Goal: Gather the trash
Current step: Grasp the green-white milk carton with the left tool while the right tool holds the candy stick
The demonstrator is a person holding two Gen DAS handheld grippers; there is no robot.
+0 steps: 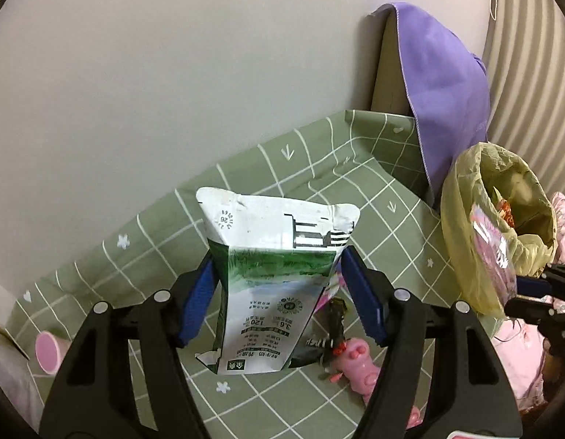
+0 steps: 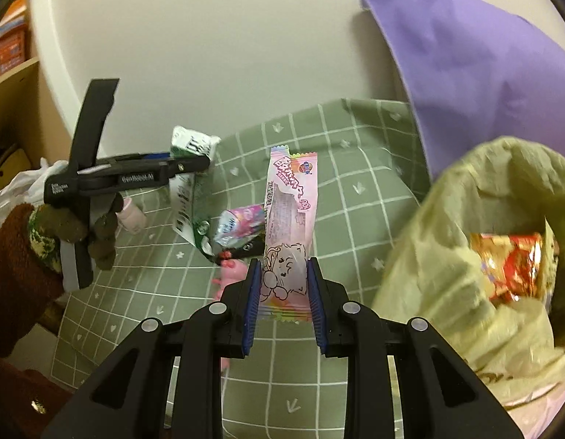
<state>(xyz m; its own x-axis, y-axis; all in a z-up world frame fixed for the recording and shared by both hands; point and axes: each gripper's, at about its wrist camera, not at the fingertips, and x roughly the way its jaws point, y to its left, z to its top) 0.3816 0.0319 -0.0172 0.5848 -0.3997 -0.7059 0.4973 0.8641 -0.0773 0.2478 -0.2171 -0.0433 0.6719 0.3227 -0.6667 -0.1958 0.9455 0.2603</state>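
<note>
My left gripper (image 1: 279, 274) is shut on a white and green milk pouch (image 1: 275, 267) and holds it upright above the green checked tablecloth (image 1: 374, 205). The pouch and left gripper also show in the right wrist view (image 2: 187, 168). My right gripper (image 2: 284, 285) is shut on a pink candy wrapper (image 2: 290, 219), held upright beside the yellow-green trash bag (image 2: 465, 256). In the left wrist view the bag (image 1: 461, 219) stands at the right with the pink wrapper (image 1: 491, 252) at its mouth. A red and gold wrapper (image 2: 509, 267) lies inside the bag.
A shiny pink wrapper (image 2: 238, 225), a black wrapper (image 1: 330, 333) and a pink toy (image 1: 359, 369) lie on the cloth. A purple cloth (image 1: 440, 84) hangs over a board at the back. A pink cup (image 1: 48, 351) lies at the left. The wall is close behind.
</note>
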